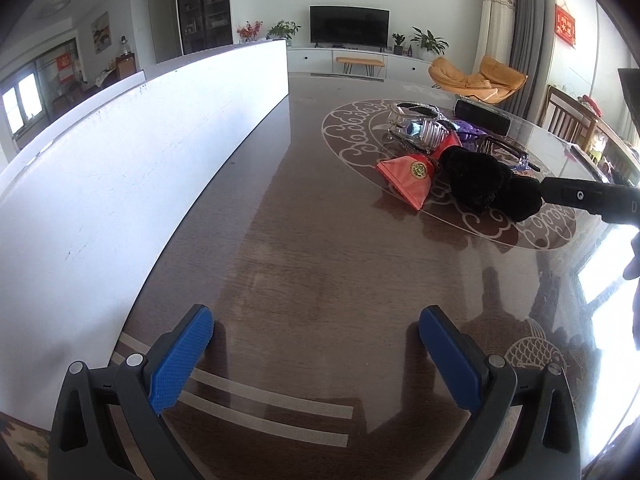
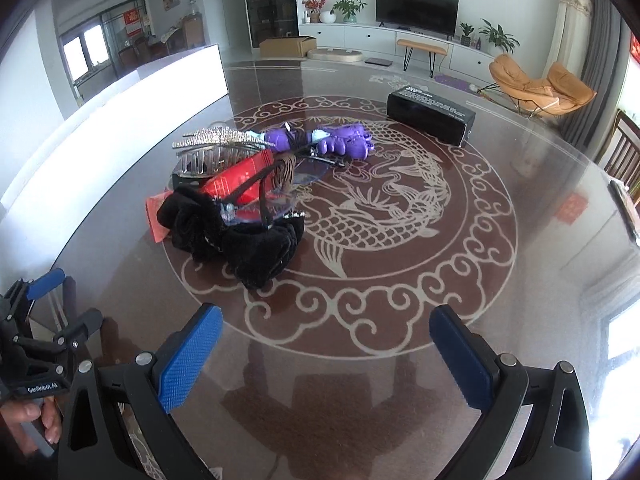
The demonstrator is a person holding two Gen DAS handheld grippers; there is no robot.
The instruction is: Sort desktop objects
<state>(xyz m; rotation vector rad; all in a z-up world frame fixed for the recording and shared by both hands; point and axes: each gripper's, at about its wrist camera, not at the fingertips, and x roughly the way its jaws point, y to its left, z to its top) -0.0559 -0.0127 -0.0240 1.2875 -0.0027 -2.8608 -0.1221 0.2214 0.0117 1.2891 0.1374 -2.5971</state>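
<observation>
A heap of small items lies on the glass-topped table (image 2: 400, 320): a black velvet scrunchie (image 2: 240, 236), glasses (image 2: 264, 200), a red packet (image 2: 236, 184), a silver hair claw (image 2: 216, 148) and a purple toy (image 2: 340, 140). In the left wrist view the same heap shows the scrunchie (image 1: 488, 184), a red envelope (image 1: 408, 180) and the silver claw (image 1: 424, 132). My left gripper (image 1: 316, 328) is open over bare table, well short of the heap. My right gripper (image 2: 326, 328) is open too, just in front of the scrunchie, with nothing between its fingers.
A long white box (image 1: 120, 168) runs along the table's left side. A black rectangular box (image 2: 430, 114) lies behind the heap. The left gripper's body (image 2: 36, 344), held by a hand (image 2: 28, 420), shows at the right view's lower left. Chairs stand at the far right.
</observation>
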